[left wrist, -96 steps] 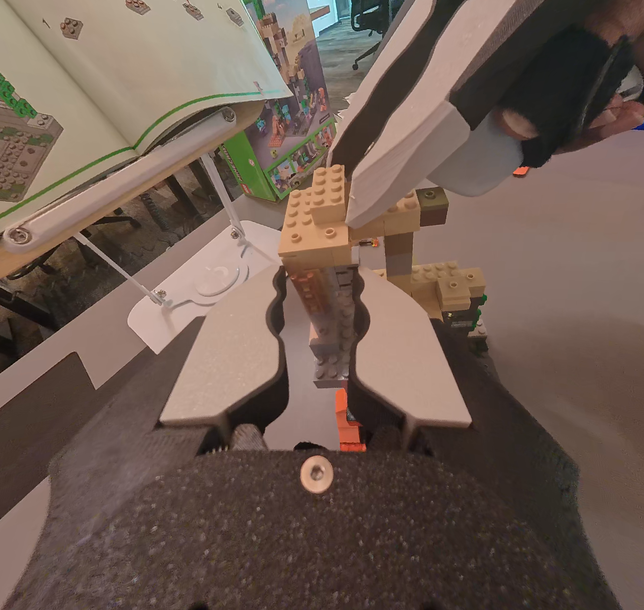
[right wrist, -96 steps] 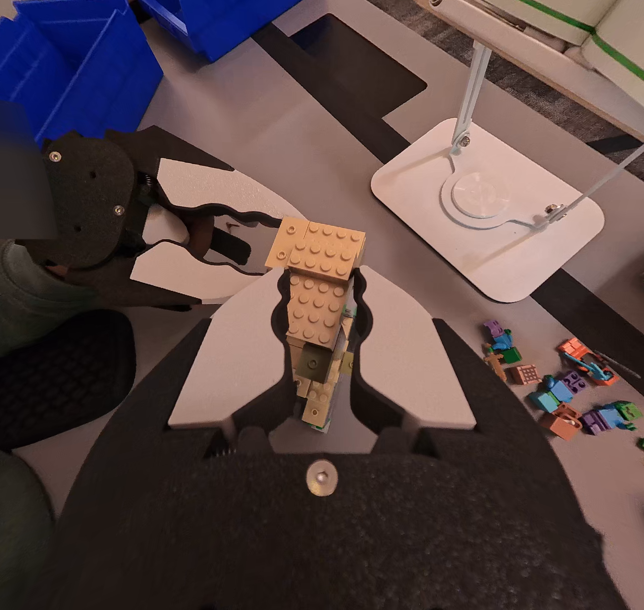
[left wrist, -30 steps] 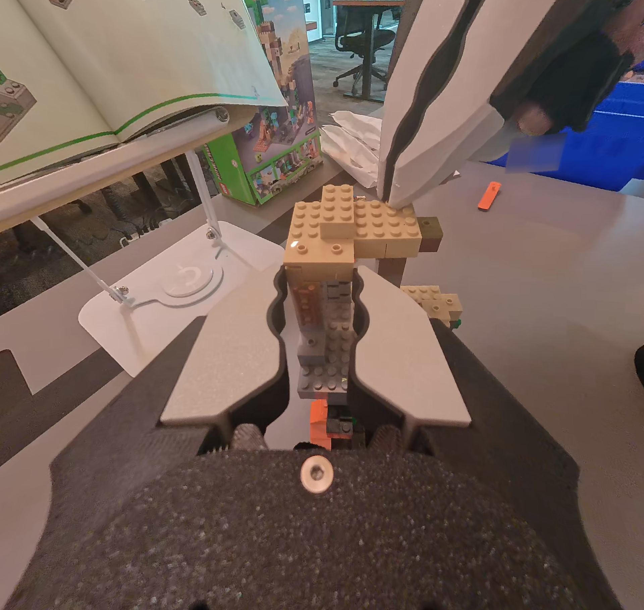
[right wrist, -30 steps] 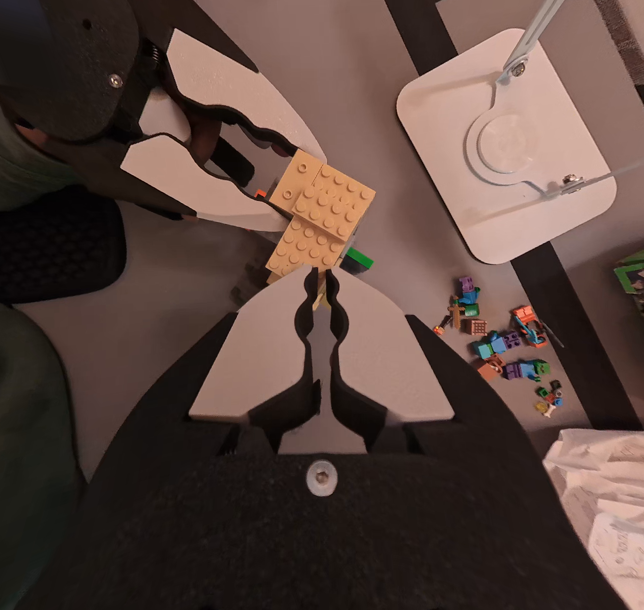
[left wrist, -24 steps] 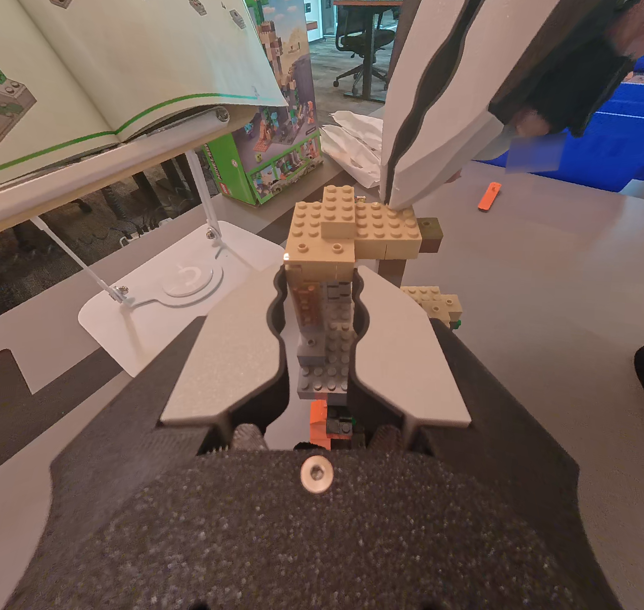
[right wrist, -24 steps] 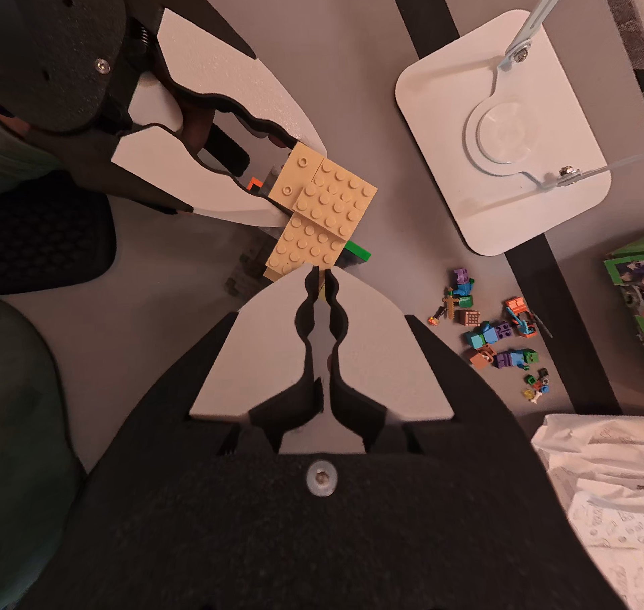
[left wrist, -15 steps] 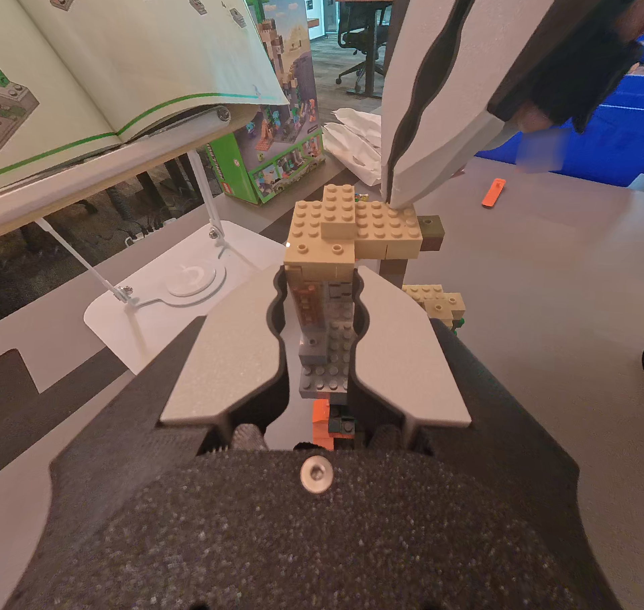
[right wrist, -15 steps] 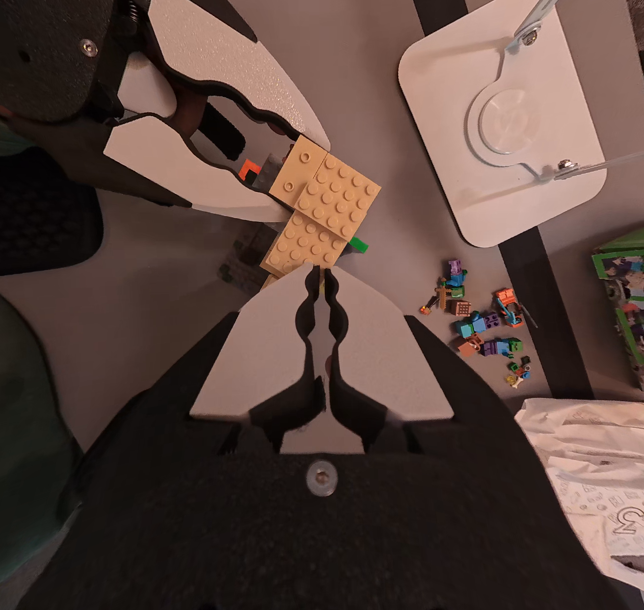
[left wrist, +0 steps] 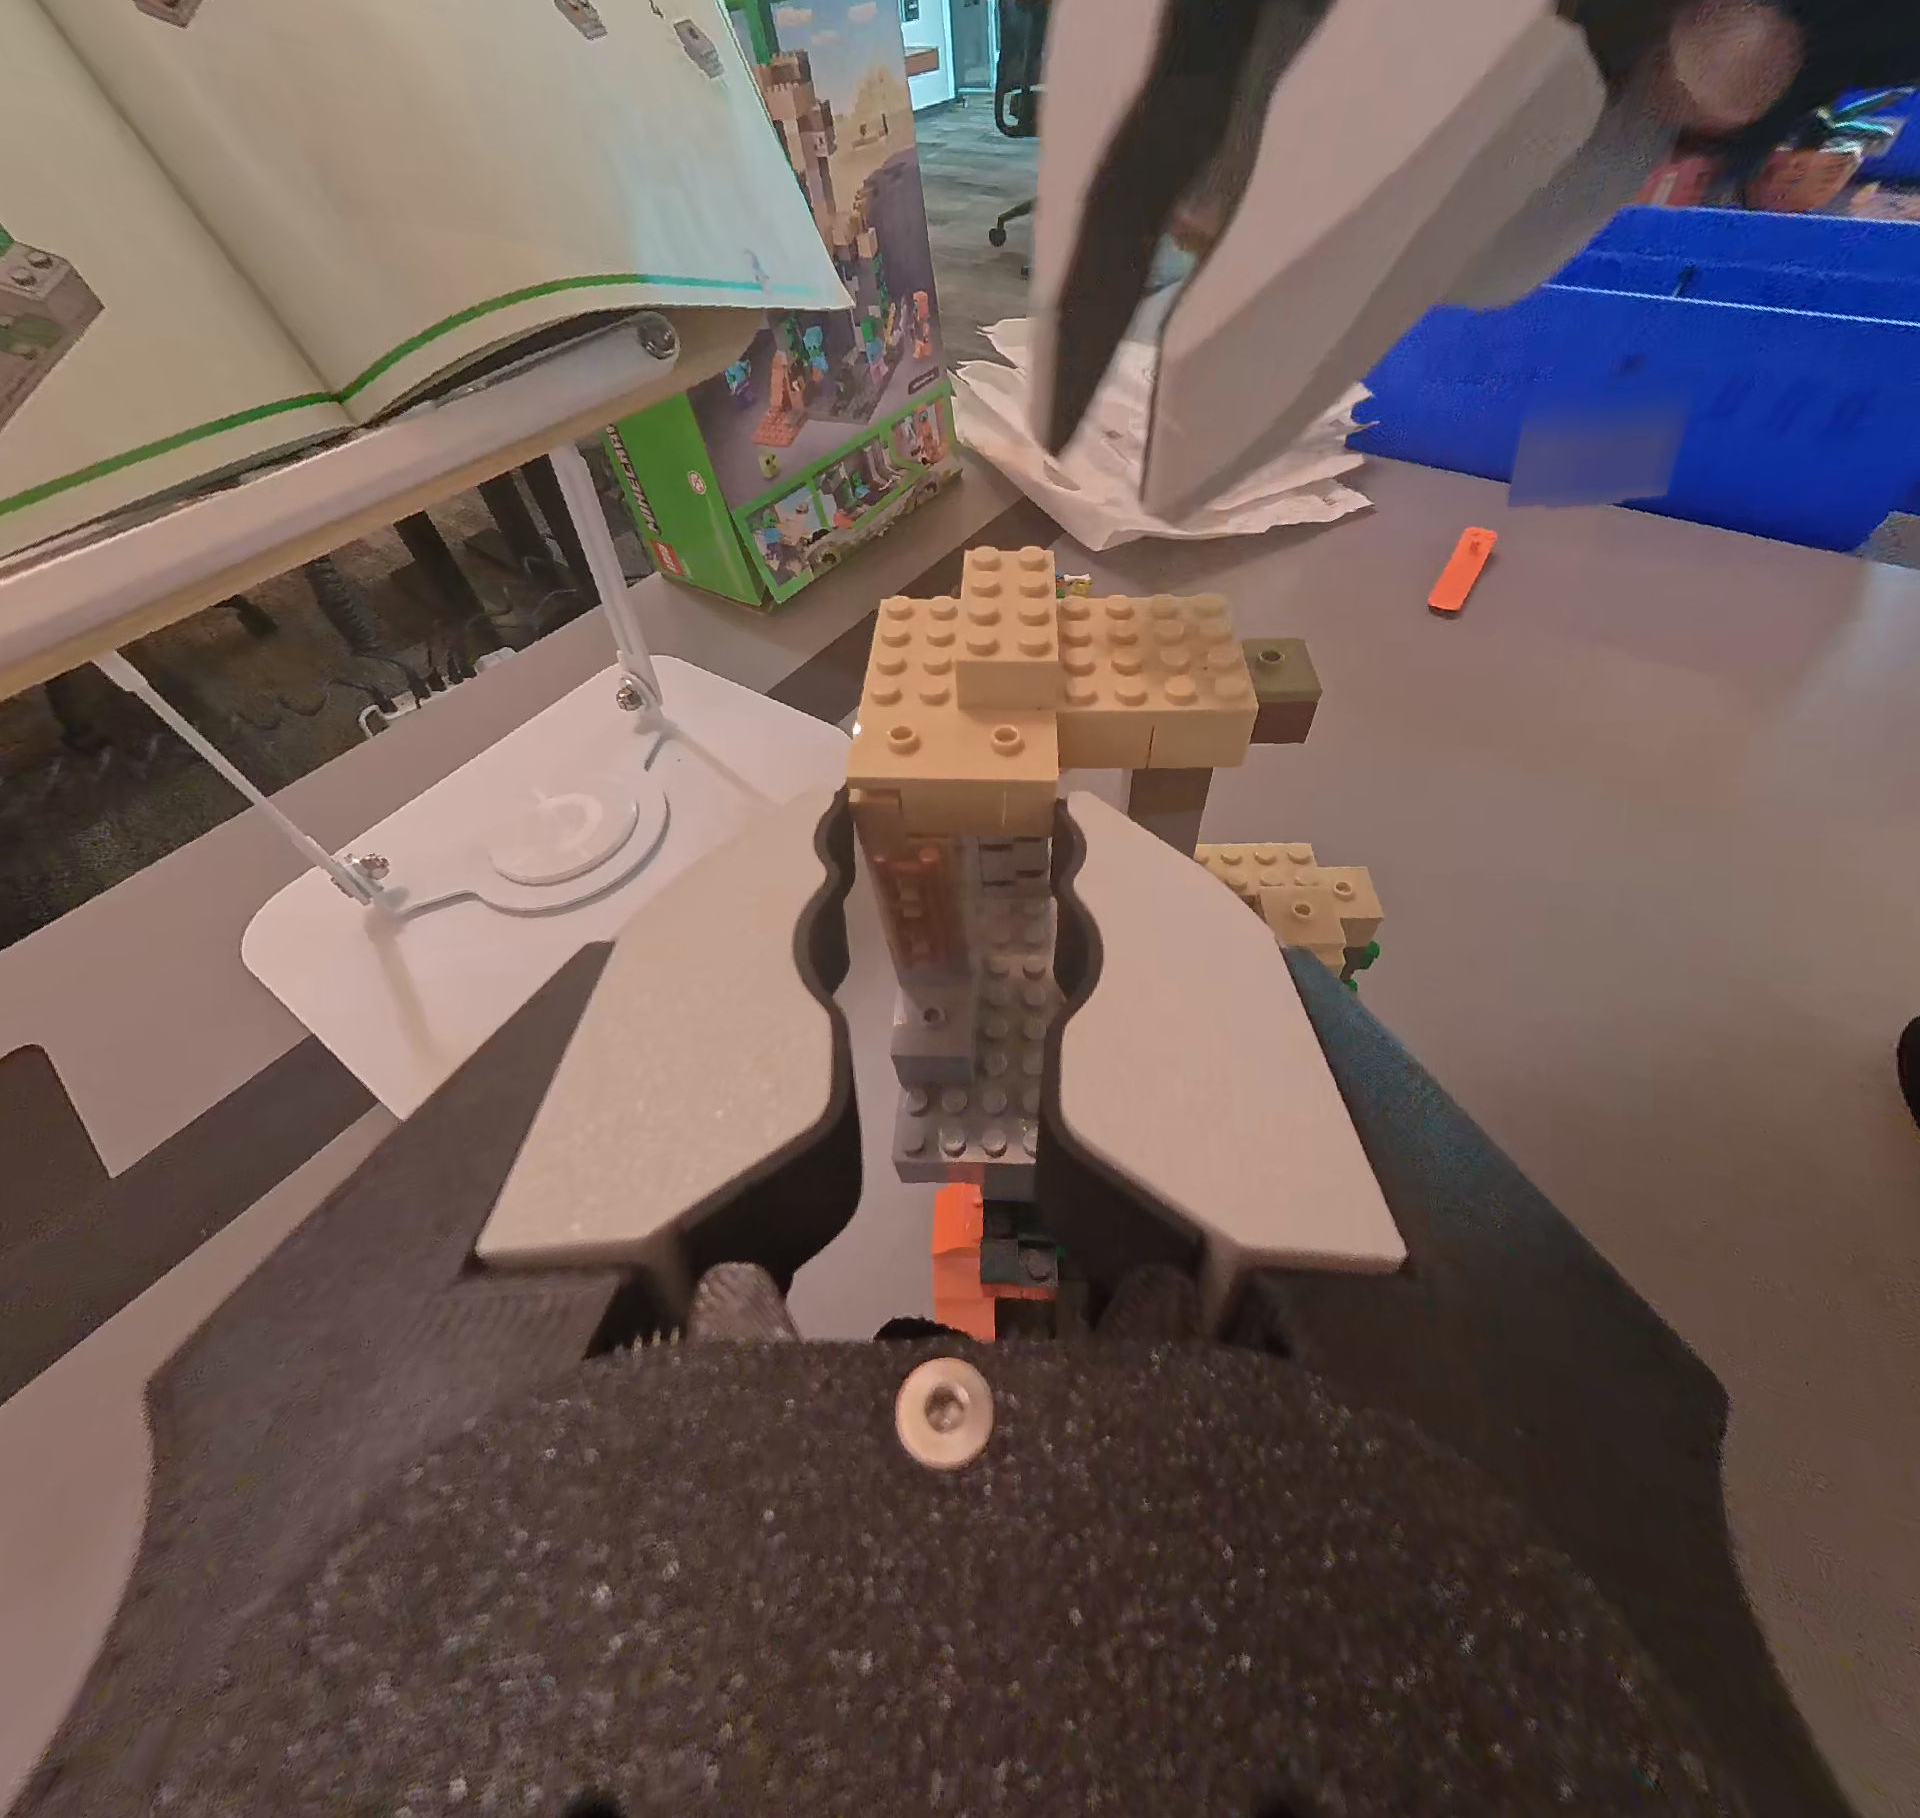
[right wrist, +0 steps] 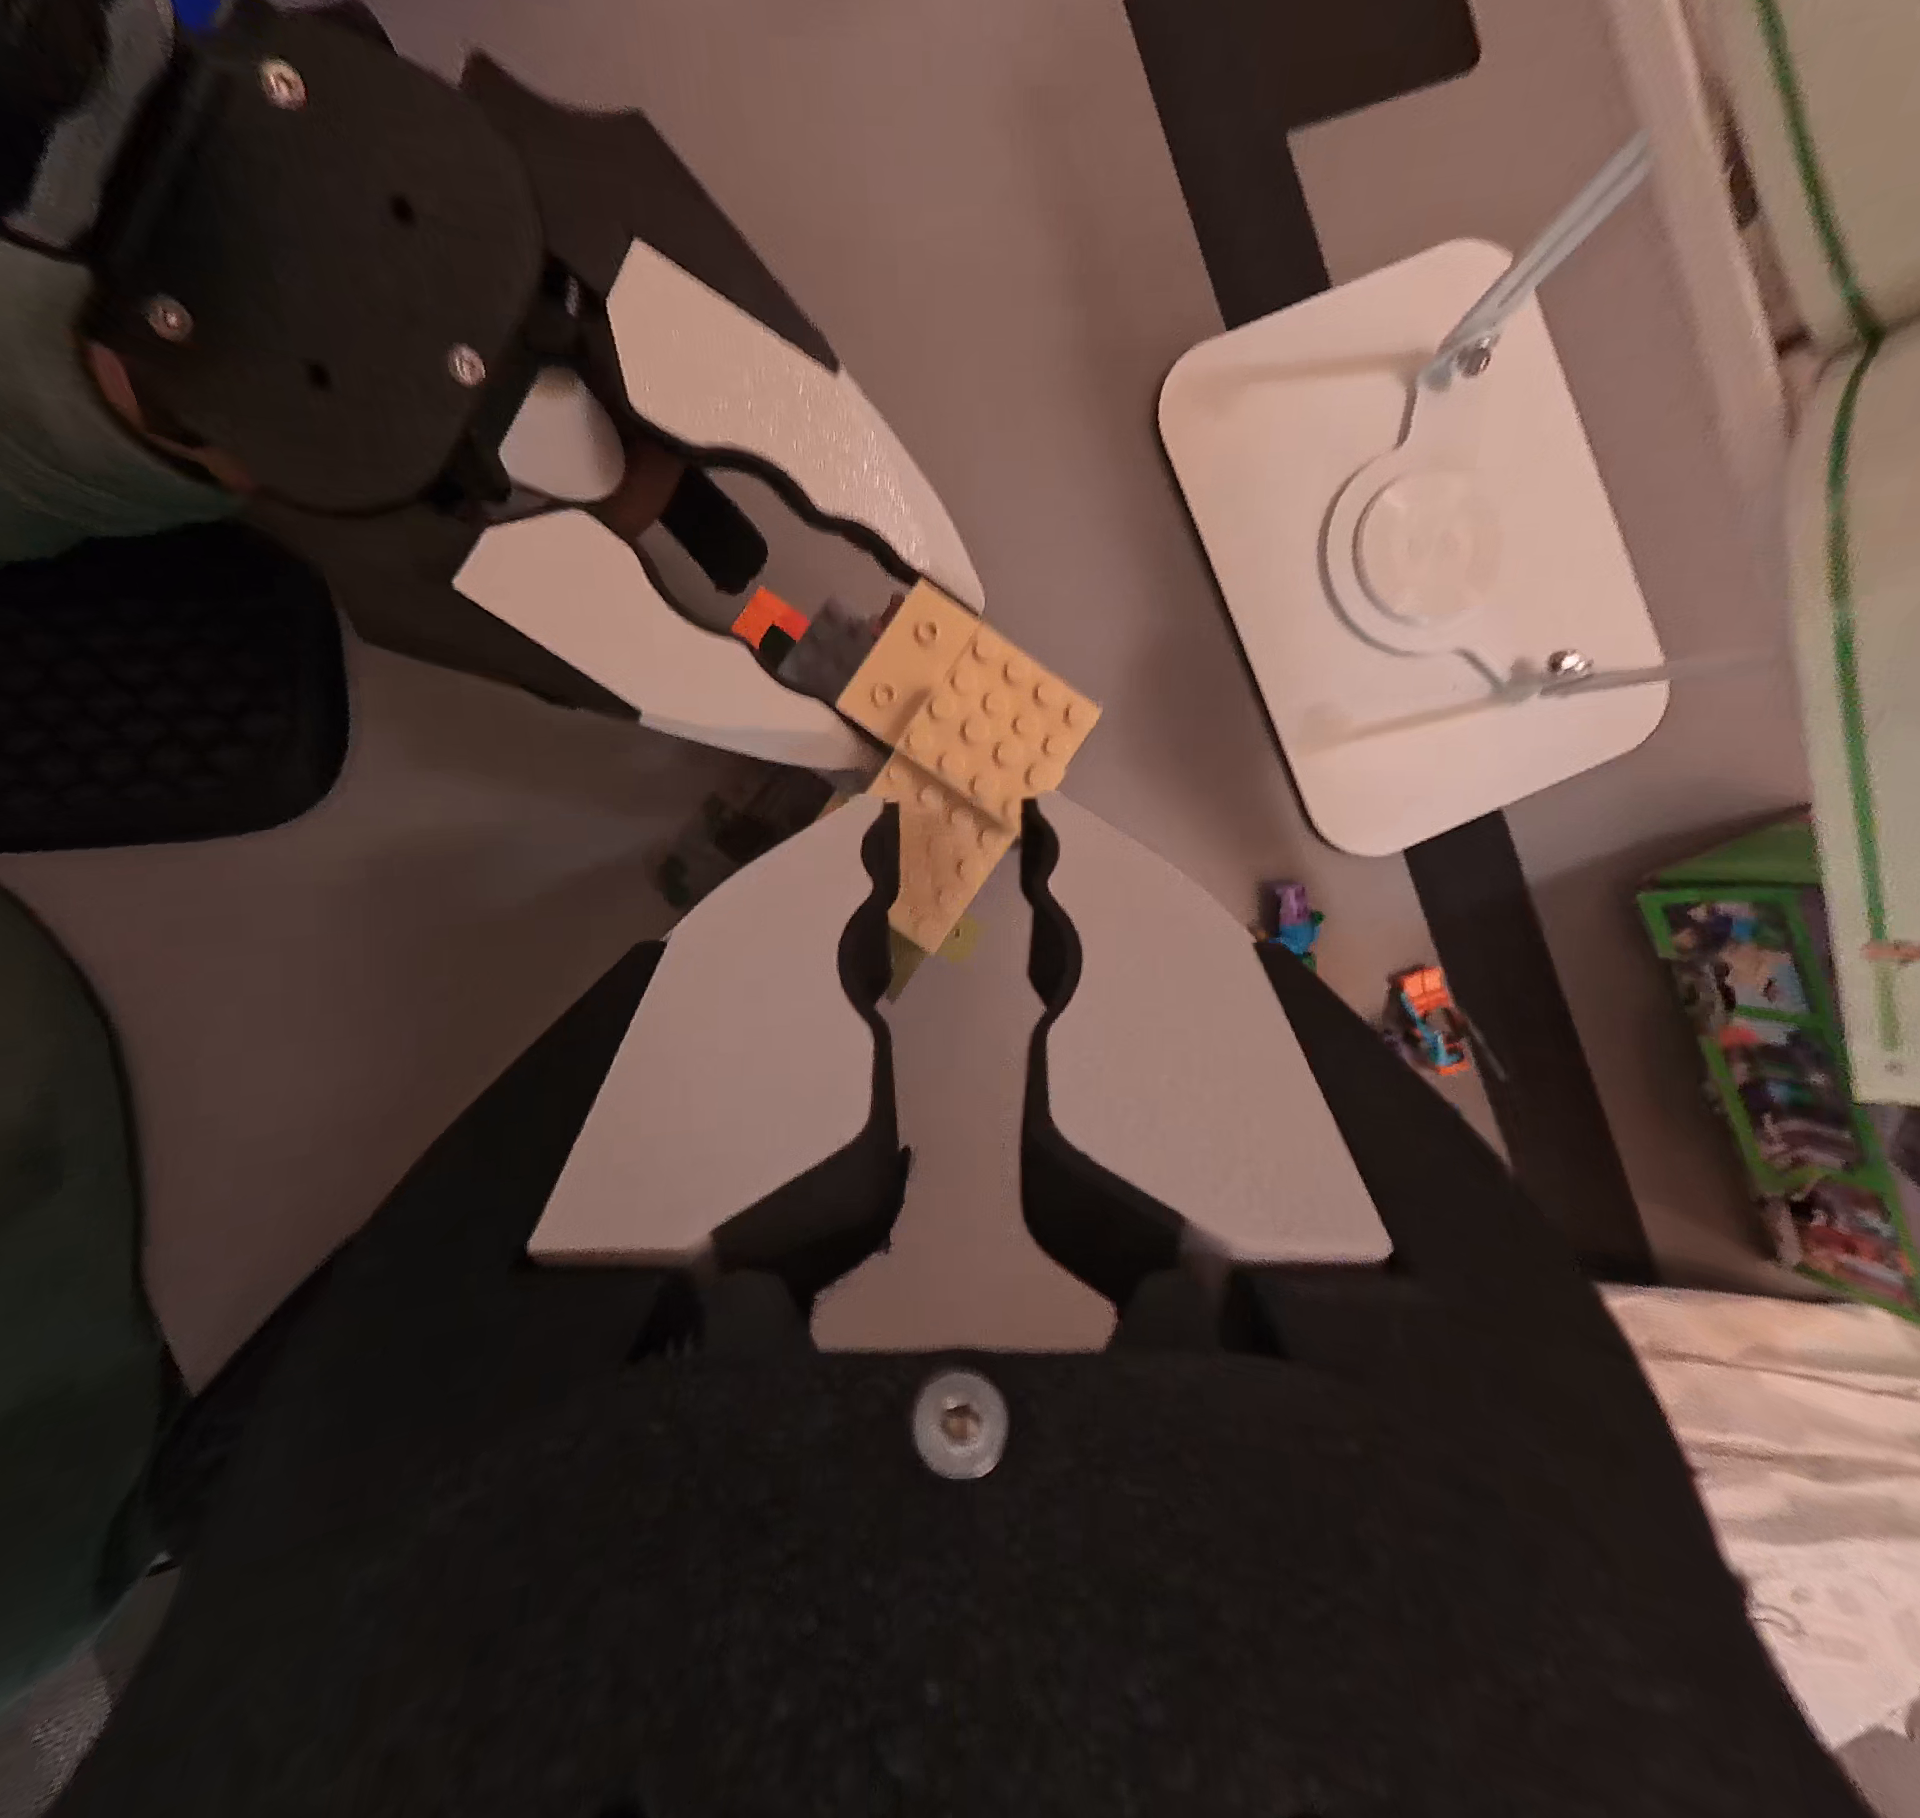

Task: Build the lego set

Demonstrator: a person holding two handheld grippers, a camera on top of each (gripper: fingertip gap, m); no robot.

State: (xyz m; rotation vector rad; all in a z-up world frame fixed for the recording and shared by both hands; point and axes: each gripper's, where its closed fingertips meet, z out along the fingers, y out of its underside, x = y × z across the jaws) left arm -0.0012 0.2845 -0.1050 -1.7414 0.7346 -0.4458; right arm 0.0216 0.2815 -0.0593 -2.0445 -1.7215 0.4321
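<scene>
- The left tool is clamped on the brick tower, its two pale fingers pressed against the grey and orange column on either side.
- The tower is seen standing on the grey bench, with a tan studded top spreading wider than the column and a small olive block at its far right end.
- An orange piece is seen at the foot of the tower, close to the tool's body.
- A lower tan section is seen behind the right finger of the left tool.
- The right tool is held above the tower, tips apart and empty, clear of the tan top; it is blurred in the left wrist view.
- In the right wrist view the right tool is seen with a gap between its fingers, and the tan top lies below and partly between the tips.
- An open instruction book is propped on a white stand to the left of the tower.
- A green set box is stood beyond the stand, with crumpled white paper beside it.
- A blue bin is set at the far right, and a small orange tool lies on the bench in front of it.
- Small loose figures are scattered on the bench near the stand's base.
</scene>
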